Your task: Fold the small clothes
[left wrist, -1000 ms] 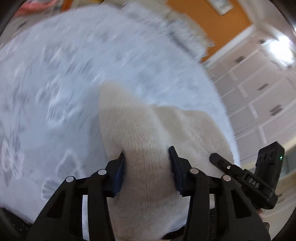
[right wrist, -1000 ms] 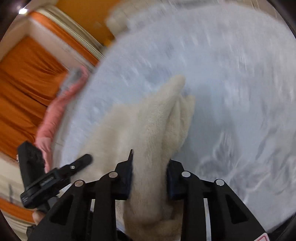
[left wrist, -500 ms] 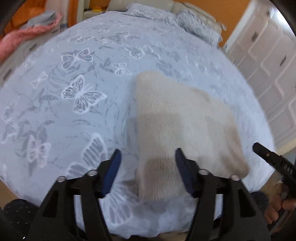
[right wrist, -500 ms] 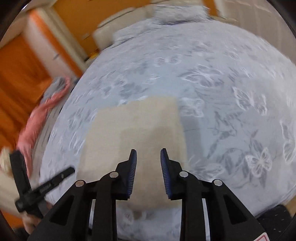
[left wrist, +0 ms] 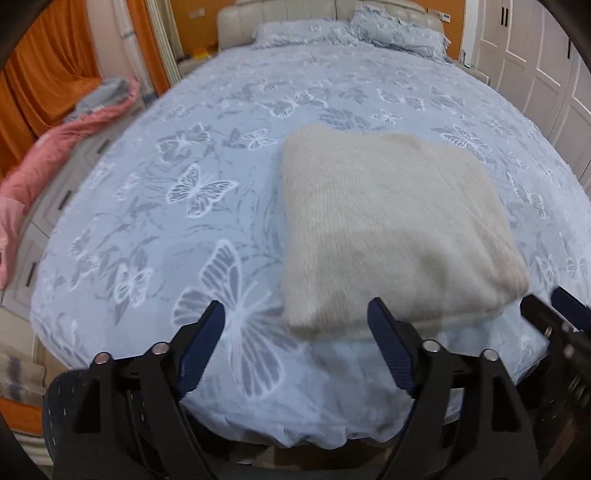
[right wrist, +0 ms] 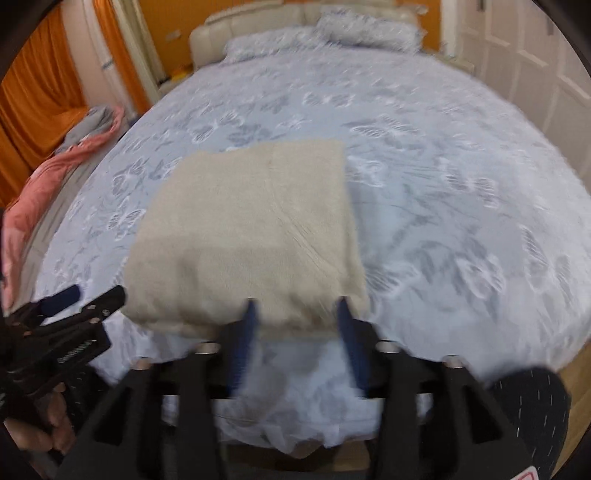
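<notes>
We see the cream knitted garment (left wrist: pixel 391 229) lying folded into a thick, roughly square pad on the butterfly-print bedspread (left wrist: pixel 207 192), near the bed's foot edge. Our left gripper (left wrist: pixel 295 332) hangs over that near edge, jaws opening and spread wide, with only bedspread and the garment's near-left corner beyond them; nothing is pinched. Our right gripper (right wrist: pixel 297 314) is opening too, its blurred blue pads just short of the garment's near edge, not pressing on it.

Only the right wrist view shows fingers (right wrist: pixel 55 417) wrapped round the left gripper's handle; the left view is the sharper one. Around the bed: pillows (left wrist: pixel 351 26), a padded headboard (left wrist: pixel 273 14), orange curtains (left wrist: pixel 48 70), white wardrobe doors (left wrist: pixel 535 59) and pink bedding (left wrist: pixel 40 166) heaped at the side.
</notes>
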A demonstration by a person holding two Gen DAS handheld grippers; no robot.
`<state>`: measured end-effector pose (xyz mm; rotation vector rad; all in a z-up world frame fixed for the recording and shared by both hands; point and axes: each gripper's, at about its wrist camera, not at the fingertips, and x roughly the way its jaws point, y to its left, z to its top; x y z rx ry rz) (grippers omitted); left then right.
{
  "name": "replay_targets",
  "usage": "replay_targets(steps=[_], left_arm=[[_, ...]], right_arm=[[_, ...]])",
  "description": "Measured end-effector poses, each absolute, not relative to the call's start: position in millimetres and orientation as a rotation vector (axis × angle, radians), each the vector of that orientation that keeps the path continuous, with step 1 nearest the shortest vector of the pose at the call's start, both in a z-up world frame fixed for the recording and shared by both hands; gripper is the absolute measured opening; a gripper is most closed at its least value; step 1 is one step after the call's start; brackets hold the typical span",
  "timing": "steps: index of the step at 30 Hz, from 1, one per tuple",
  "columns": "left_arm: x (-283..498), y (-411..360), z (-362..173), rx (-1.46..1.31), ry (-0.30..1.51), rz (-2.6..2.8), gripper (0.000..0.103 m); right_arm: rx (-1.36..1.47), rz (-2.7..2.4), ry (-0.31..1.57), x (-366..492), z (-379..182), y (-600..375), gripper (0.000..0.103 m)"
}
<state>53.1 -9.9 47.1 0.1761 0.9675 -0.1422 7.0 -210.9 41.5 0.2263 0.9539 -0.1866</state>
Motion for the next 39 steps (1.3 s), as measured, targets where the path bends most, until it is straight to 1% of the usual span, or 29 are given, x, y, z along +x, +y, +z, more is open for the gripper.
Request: replay_targets(steps=[1,6,10,13,18,24,28,39], left_arm=[[43.8,-12.1,44.7,0.179,0.963,-0.137,0.085],[22.9,-20.6,28.0,0.199,0.929,-0.116,0.086],[11.8,-15.8,15.0,0.164,0.924,-0.1,0.086],[8.1,-10.3,7.0,0.134,0.926,-0.093,0.086],[3.9,-6.5,-3.7,0.129,0.92,-0.092,0.086],[0.4,-11.2,-10.2,0.157,0.906,-0.101,0.085],[0.1,-10.2,-14.9,0.157,0.918,-0.091,0.085],[2.1,-8.1,-17.3,0.149,0.929,-0.084,0.084]], right_arm=[[0.223,-0.212,0.941,0.5,40.3,-207.8,0.066],[0.179,-0.266,0.943,-23.2,15.0,-200.6,0.067],[0.195,-0.28,0.924,-30.8,10.9,-193.8,0.068],[0.227,-0.317,0.888,-38.3,10.9,-195.6,0.072],[0.236,-0.35,0.894,-40.7,-0.9,-192.5,0.072],[0.169,-0.325,0.915,-36.8,-10.3,-178.8,0.072],[0.121,-0.313,0.921,-35.7,-13.7,-168.5,0.072],[0.101,-0.31,0.922,-36.8,-14.6,-161.1,0.072]])
